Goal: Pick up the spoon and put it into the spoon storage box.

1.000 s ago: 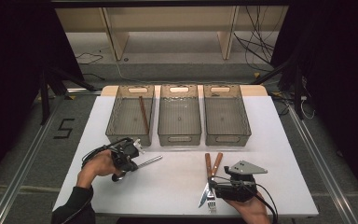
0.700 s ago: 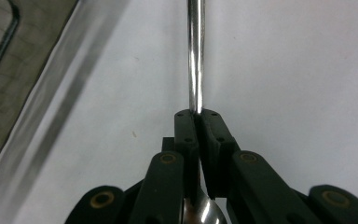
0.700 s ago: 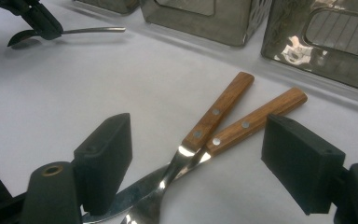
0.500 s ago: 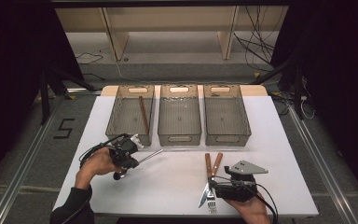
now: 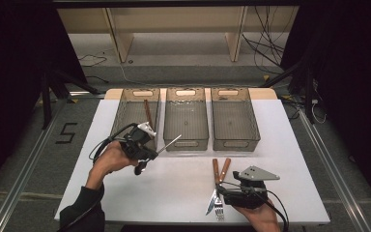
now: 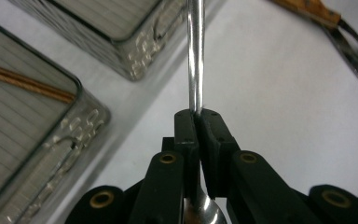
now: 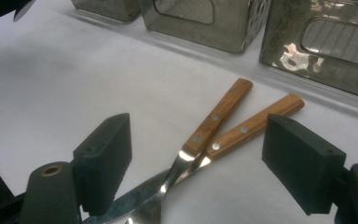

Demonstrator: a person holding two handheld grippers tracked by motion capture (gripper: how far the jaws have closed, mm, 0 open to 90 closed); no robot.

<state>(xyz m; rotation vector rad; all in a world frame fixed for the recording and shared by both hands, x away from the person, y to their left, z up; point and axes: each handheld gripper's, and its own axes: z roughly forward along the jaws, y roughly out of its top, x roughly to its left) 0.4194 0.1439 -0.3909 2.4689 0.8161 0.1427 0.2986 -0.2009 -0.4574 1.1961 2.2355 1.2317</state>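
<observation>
While pinched on the thin metal handle of a spoon [image 6: 195,60], the left claw [image 6: 197,116] has its jaws fully closed, pads meeting around the shaft; spoon bowl sits low between the jaw arms at the bottom of the left gripper view, handle sticks out past the tips. High view: left claw [image 5: 147,153] is held up off the surface [image 5: 183,183] in the left hand [image 5: 110,159], in front of the left bin [image 5: 136,116], spoon handle [image 5: 169,144] angling up-right toward the front corner of the middle bin [image 5: 186,118]. Left bin has one brown stick-like item [image 5: 147,112] lying in it; can't tell what it is. Middle bin and right bin [image 5: 234,118] look bare inside. Right claw [image 7: 196,163] is wide open, gripping nothing, jaws well apart either side of a wood-handled fork [image 7: 205,130] and wood-handled knife [image 7: 247,128]. Those two lie flat on the surface, crossed near where metal meets wood, handles fanning out toward the bins. High view puts the right claw [image 5: 221,193] near the front edge of the surface, in the right hand [image 5: 261,217], over the metal ends of the fork [image 5: 216,186] and knife [image 5: 221,180]. Can't tell whether the jaws touch the cutlery.
</observation>
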